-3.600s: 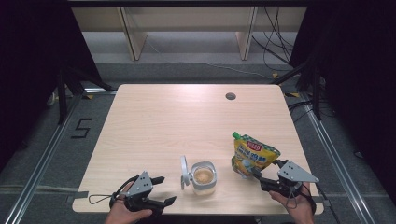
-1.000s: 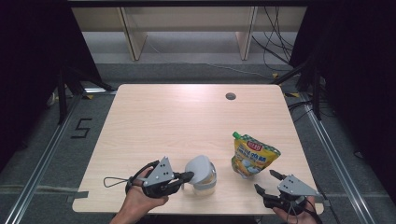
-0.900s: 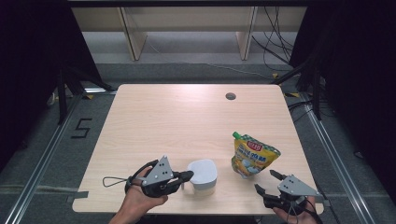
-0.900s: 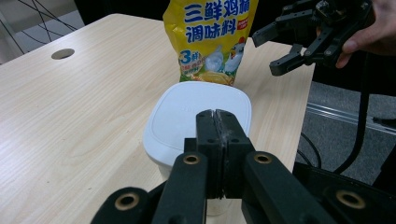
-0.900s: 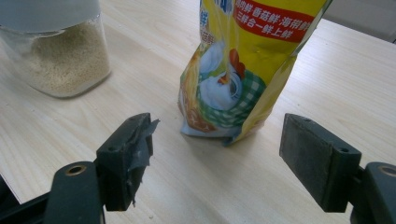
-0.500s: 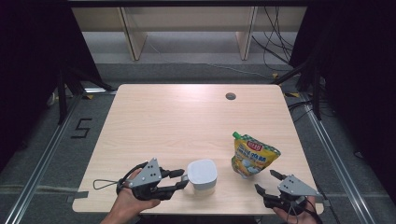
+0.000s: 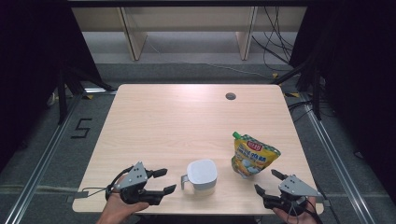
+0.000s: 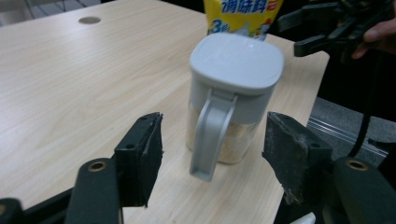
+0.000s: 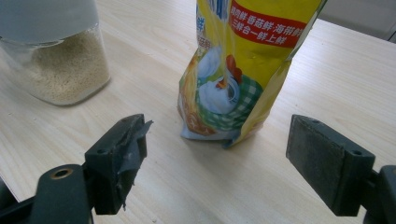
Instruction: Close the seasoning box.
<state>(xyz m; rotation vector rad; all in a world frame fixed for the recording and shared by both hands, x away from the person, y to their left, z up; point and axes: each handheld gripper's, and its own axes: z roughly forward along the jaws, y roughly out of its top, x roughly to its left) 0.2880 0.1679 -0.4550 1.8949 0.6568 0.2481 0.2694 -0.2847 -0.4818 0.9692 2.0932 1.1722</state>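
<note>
A clear jar [image 7: 201, 175] of beige granules stands near the front edge of the table, its pale grey lid [image 8: 236, 60] down flat and its flap handle [image 8: 212, 130] hanging toward my left gripper. My left gripper [image 7: 167, 180] lies just left of the jar; its jaws have just been opening and stand apart with nothing gripped. In the left gripper view [image 8: 215, 128] the handle sits ahead of the jaws, untouched. A yellow pouch [image 7: 252, 156] stands upright to the right. My right gripper [image 7: 265, 181] rests in front of the pouch [image 9: 243, 70], jaws just widened, holding nothing.
The wooden table [image 7: 187, 121] has a small round cable hole [image 7: 230, 96] at the back right. Shelving legs and cables stand on the floor beyond the far edge. Both hands rest at the table's front edge.
The jar's lid, upright at first, was tipped down and now lies closed. My left gripper let go, opened and drew back to the left. My right gripper pulled back from the pouch early on.
</note>
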